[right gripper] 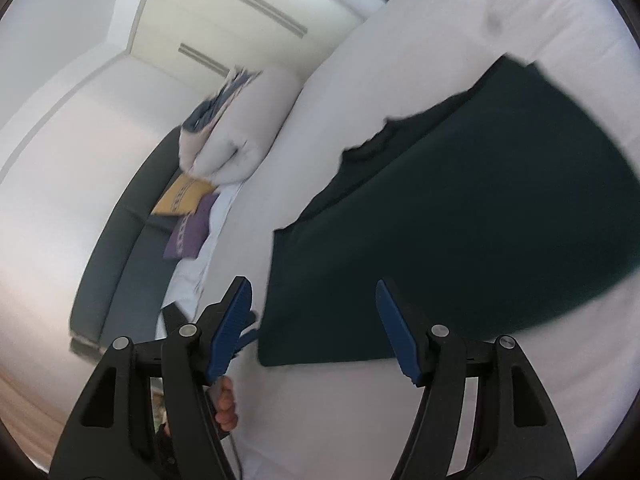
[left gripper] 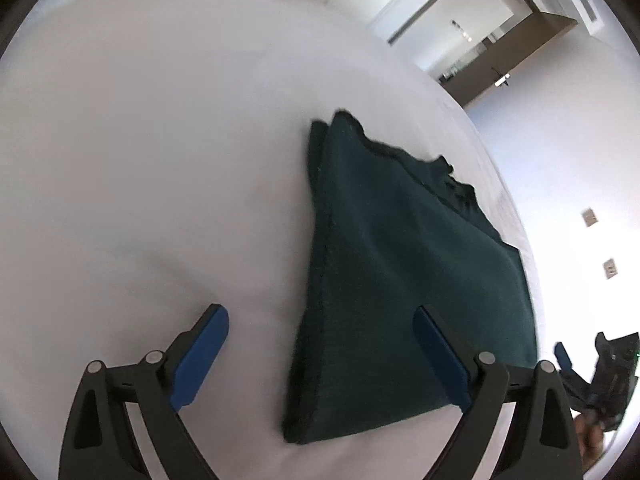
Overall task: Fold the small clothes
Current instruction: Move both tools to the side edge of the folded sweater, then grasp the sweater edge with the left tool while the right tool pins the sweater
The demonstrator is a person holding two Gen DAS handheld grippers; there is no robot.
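A dark green garment (left gripper: 404,280) lies folded on the white bed (left gripper: 160,152). My left gripper (left gripper: 320,320) is open and empty, hovering over the garment's near left edge. In the right wrist view the same garment (right gripper: 460,220) lies on the bed (right gripper: 400,412). My right gripper (right gripper: 314,304) is open and empty above its near corner. The other gripper shows at the right edge of the left wrist view (left gripper: 600,376), and in the right wrist view behind my left finger (right gripper: 236,328), with the hand (right gripper: 226,404) that holds it.
A white pillow (right gripper: 248,128) with a blue patterned item lies at the head of the bed. Yellow (right gripper: 184,196) and purple (right gripper: 190,232) cushions sit on a dark sofa (right gripper: 132,240) beside it. White wardrobe doors (right gripper: 224,20) stand behind.
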